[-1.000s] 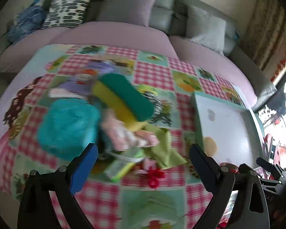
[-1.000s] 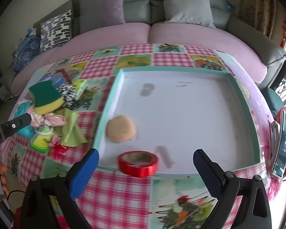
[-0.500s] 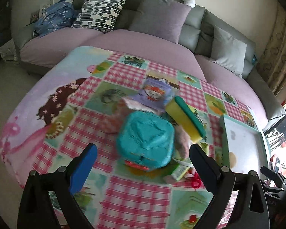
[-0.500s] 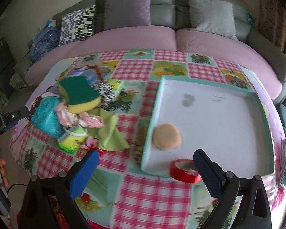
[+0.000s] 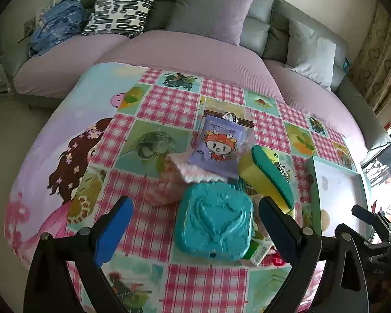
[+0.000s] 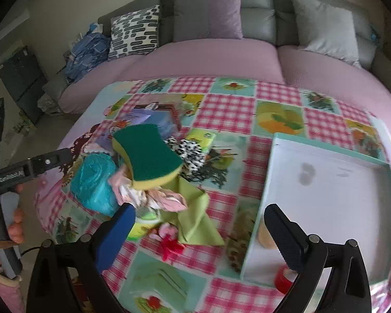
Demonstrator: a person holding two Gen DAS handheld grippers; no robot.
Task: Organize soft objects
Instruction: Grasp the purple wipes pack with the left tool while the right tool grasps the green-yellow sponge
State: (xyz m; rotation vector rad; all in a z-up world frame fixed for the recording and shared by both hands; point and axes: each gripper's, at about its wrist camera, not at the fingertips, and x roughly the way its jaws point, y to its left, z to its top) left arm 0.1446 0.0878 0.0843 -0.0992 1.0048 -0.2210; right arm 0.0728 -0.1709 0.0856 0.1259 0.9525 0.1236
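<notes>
Left wrist view: the left gripper (image 5: 195, 219) is held above the table with its jaws spread wide and nothing between them, and beneath the gap a teal embossed pouch (image 5: 215, 225) is seen lying on the checked tablecloth (image 5: 166, 104). Just behind the pouch a pink knitted cloth (image 5: 174, 180) is spread, and a purple cartoon packet (image 5: 217, 147) rests partly on it. A yellow-and-green sponge (image 5: 269, 178) is propped tilted at the right of the pile (its green face turned up and to the right). A white tray with a teal rim (image 5: 316, 182) is set further right, apart from the pile. In the right wrist view the right gripper (image 6: 196, 230) is likewise held released and empty, over the near edge of the pile: a green cloth (image 6: 195, 216), a crumpled pink fabric (image 6: 153, 198) and a red bow (image 6: 170, 246) are gathered below it. Inside the tray a tan round pad (image 6: 266, 236) is lying near the left wall, and a red tape roll (image 6: 284, 280) is seen at the near corner. A sofa (image 6: 216, 60) with cushions is placed behind the table.
</notes>
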